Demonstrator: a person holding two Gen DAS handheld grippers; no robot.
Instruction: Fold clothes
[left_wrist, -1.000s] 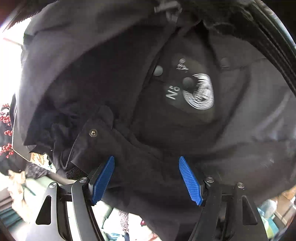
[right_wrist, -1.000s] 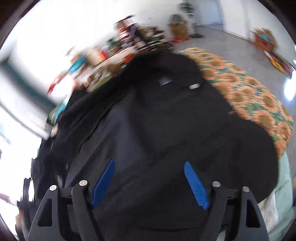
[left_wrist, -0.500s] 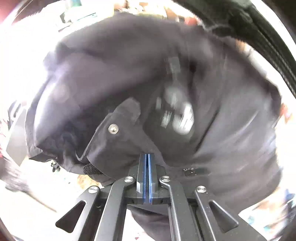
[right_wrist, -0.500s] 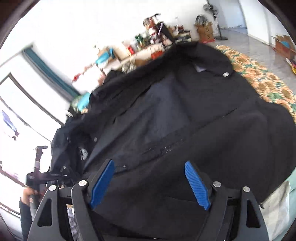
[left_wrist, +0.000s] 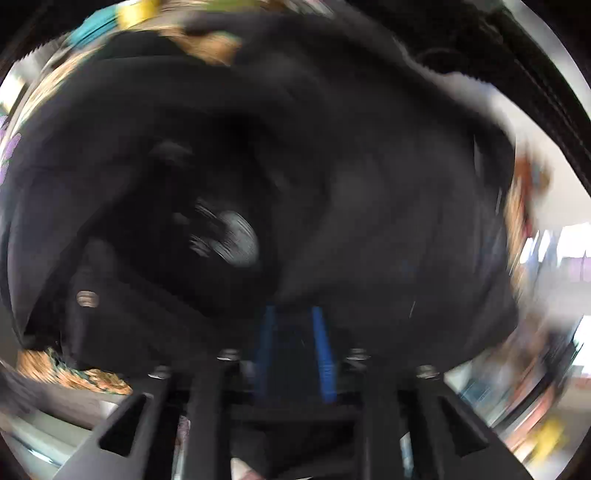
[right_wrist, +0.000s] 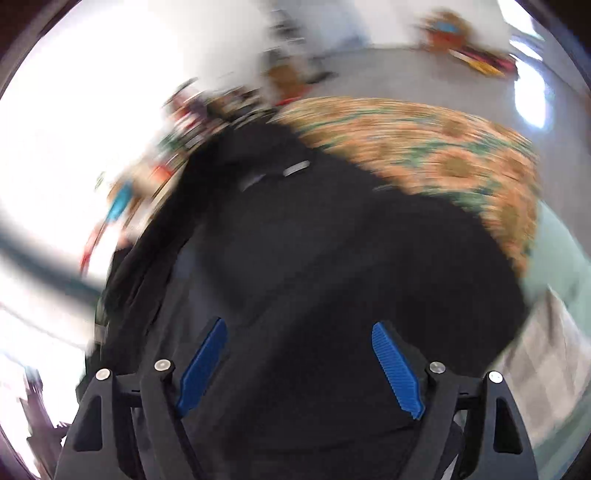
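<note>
Both views are smeared by motion blur, so fine detail is hard to read. A black jacket (right_wrist: 332, 258) lies spread over a bed whose cover (right_wrist: 443, 147) carries an orange and green sunflower print; the garment takes up most of the lower half of the right wrist view, and the printed cover shows bare beyond it toward the upper right. Two small pale marks near the far end of the jacket could be snaps or a tab, though the blur keeps them uncertain. The right tongs (right_wrist: 301, 362) stand spread wide above the dark cloth, blue pads (right_wrist: 395, 369) well apart, and nothing is pinched between them. A pale green sheet edge (right_wrist: 561, 266) shows at the right side of the bed, and a grey floor (right_wrist: 369, 70) stretches behind. In the left wrist view the jacket (left_wrist: 351, 184) fills nearly the whole field, with a round white printed emblem (left_wrist: 229, 236) and a metal snap (left_wrist: 86, 298) on a flap at lower left. The left tongs (left_wrist: 293, 347) point down at the cloth with their blue pads (left_wrist: 321, 347) only narrowly apart and opening; dark cloth lies between them, but whether the pads press it cannot be told through the blur. Patches of the sunflower cover (left_wrist: 74, 373) peep out at the lower left edge.
</note>
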